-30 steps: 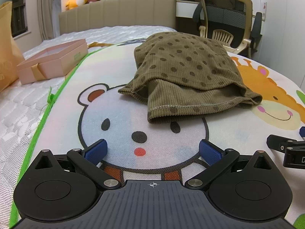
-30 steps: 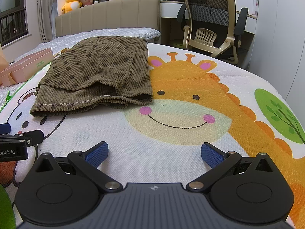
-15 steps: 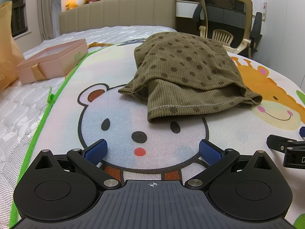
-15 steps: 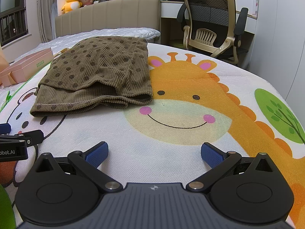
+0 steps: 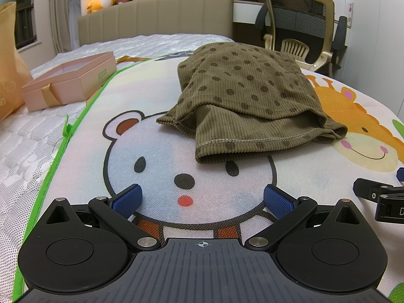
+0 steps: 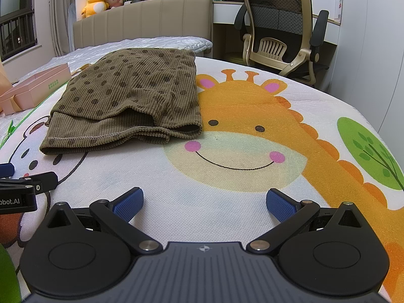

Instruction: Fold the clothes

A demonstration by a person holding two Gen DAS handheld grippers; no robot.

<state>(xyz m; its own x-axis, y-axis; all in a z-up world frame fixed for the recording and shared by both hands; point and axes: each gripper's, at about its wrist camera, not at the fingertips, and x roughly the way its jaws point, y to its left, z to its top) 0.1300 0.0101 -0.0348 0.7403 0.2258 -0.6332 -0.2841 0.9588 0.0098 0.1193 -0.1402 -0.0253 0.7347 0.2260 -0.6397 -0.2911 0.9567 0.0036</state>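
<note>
- Lies folded on the mat (image 5: 83,151): olive dotted garment (image 5: 247,101), ribbed, in stacked layers, well ahead of both grippers.
- Runs lengthwise away from the cameras toward the headboard (image 5: 156,17); stitched hem edge faces the grippers, set crosswise to that axis.
- Covers the top of the printed bear (image 5: 181,176) with its near left corner; borders the printed giraffe (image 6: 242,136) along its right side.
- Gapes a little at the near end, upper dotted layer lifted over the plainer one beneath.
- Hovers low over the bear's face: left gripper (image 5: 202,198), blue pads (image 5: 127,199) spread wide, nothing between them.
- Hovers low below the giraffe's smile: right gripper (image 6: 204,200), pads likewise wide apart and empty.
- Sit side by side, each one's finger showing at the edge of the other's view.
- Rests on the bare mattress (image 5: 22,156), left of the mat: pink box (image 5: 68,80).
- Stands past the bed, right of the headboard: office chair (image 6: 280,30).
</note>
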